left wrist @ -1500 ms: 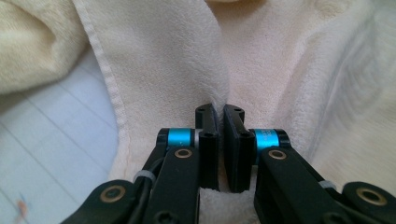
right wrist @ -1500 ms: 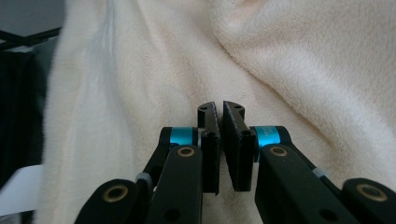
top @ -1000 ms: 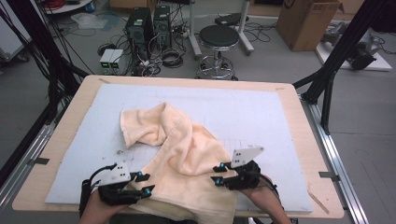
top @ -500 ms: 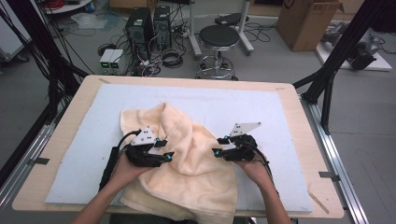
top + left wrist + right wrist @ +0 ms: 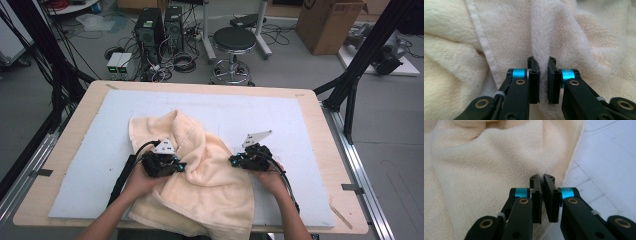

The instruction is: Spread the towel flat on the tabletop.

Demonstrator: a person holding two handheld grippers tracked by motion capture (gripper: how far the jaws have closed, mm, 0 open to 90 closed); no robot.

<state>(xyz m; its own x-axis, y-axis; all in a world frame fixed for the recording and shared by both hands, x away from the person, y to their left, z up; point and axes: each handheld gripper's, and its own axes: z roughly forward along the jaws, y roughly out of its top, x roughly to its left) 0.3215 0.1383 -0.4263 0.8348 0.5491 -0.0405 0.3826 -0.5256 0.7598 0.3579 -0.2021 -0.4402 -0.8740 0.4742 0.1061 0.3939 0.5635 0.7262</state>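
Cream towel (image 5: pixel 200 175) crumpled on table (image 5: pixel 310 105). Left gripper (image 5: pixel 543 75) just closed, pinching towel ridge; right gripper (image 5: pixel 543 195) just closed, pinching towel's right edge.

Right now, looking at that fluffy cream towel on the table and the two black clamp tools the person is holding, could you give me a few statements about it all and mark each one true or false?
1. The fluffy cream-coloured towel lies crumpled on the pale blue mat. True.
2. The left gripper hangs wide open above the towel. False: its jaws have just closed and pinch a ridge of towel.
3. The right gripper grips the towel near its edge by the mat. True.
4. The towel is folded into a neat square. False: it is bunched, one part hanging over the table's near edge.
5. A round black stool stands on the floor beyond the table. True.
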